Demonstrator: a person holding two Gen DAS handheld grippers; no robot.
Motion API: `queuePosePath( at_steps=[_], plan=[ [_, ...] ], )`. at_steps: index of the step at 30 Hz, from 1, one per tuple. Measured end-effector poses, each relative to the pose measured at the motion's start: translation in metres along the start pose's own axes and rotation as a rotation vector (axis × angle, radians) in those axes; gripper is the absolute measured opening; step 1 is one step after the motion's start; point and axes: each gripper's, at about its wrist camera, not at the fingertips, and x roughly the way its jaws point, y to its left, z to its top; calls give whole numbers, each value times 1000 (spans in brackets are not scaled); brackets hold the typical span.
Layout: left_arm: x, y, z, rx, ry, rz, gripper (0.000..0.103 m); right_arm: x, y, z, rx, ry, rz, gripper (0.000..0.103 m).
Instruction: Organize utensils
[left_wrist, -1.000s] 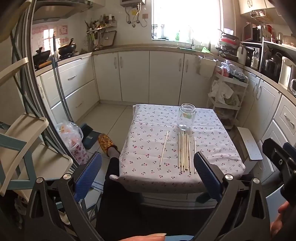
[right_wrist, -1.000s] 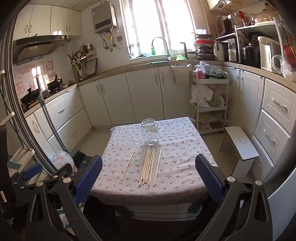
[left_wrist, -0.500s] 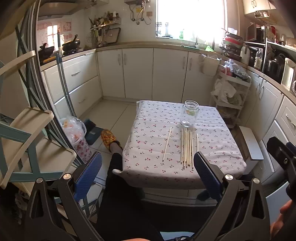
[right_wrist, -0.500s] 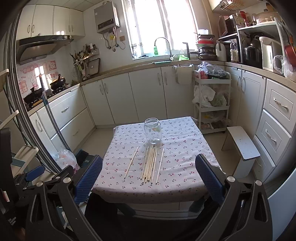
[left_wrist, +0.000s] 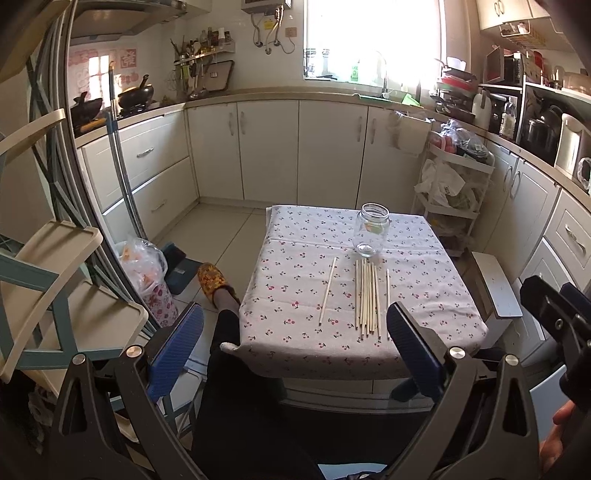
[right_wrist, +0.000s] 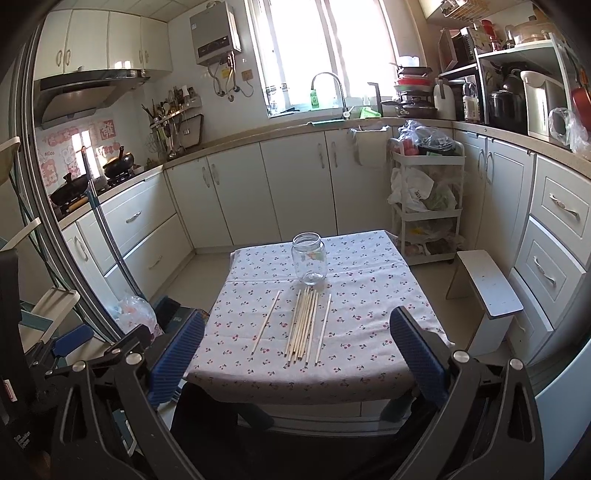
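Several pale wooden chopsticks (left_wrist: 367, 297) lie side by side on a small table with a cherry-print cloth (left_wrist: 295, 240); one chopstick (left_wrist: 327, 290) lies apart to the left. They also show in the right wrist view (right_wrist: 304, 325). A clear empty glass jar (left_wrist: 371, 234) stands upright just beyond them, also in the right wrist view (right_wrist: 309, 263). My left gripper (left_wrist: 291, 350) is open and empty, held before the table's near edge. My right gripper (right_wrist: 291, 350) is open and empty, also short of the table.
A grey stool (right_wrist: 489, 288) stands right of the table. A white trolley (right_wrist: 424, 199) with bags stands beyond. A plastic bag (left_wrist: 144, 269) and a slippered foot (left_wrist: 216, 284) are on the floor at left. A folding chair (left_wrist: 55, 288) stands left.
Both grippers have tilted upward and drawn slightly nearer the table; it sits lower and larger in both views. Nothing on the table has moved.
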Motion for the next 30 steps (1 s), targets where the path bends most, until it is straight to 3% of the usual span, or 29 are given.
queuePosePath(
  at_steps=[30],
  plan=[
    [7, 0, 2, -7, 4, 0, 95, 10, 4, -1, -5, 16, 7, 97]
  ],
)
